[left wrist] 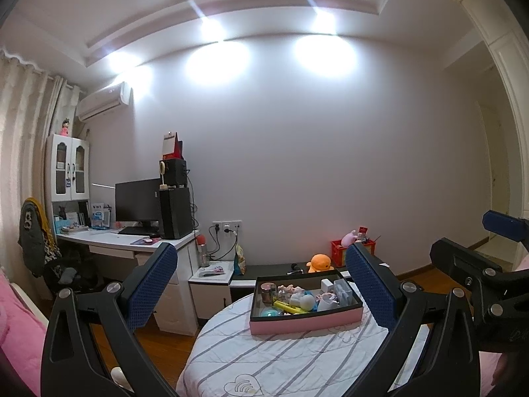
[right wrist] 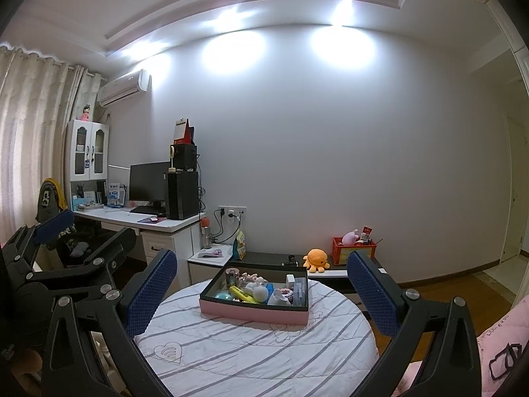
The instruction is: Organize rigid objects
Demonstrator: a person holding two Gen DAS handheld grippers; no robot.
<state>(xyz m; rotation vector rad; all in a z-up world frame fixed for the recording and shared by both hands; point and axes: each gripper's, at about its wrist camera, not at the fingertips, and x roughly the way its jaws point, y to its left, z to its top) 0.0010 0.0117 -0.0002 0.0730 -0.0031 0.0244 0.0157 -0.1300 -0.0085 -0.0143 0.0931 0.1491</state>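
nearest, the left gripper (left wrist: 261, 284) and right gripper (right wrist: 261, 289) both hang with jaws spread wide and nothing between them, short of the round quilted table (right wrist: 231, 347). the pink box (right wrist: 253, 311) sits at the table's far edge, crowded with small things: a yellow highlighter (right wrist: 244, 294), a white ball (right wrist: 260, 292), a teal ball (right wrist: 222, 295), a little jar (right wrist: 232, 276). these look light and stiff; the balls may slip, so the highlighter's barrel seems the safest hold. the near table is open; beyond, a low bench with an orange plush octopus (right wrist: 316, 258).
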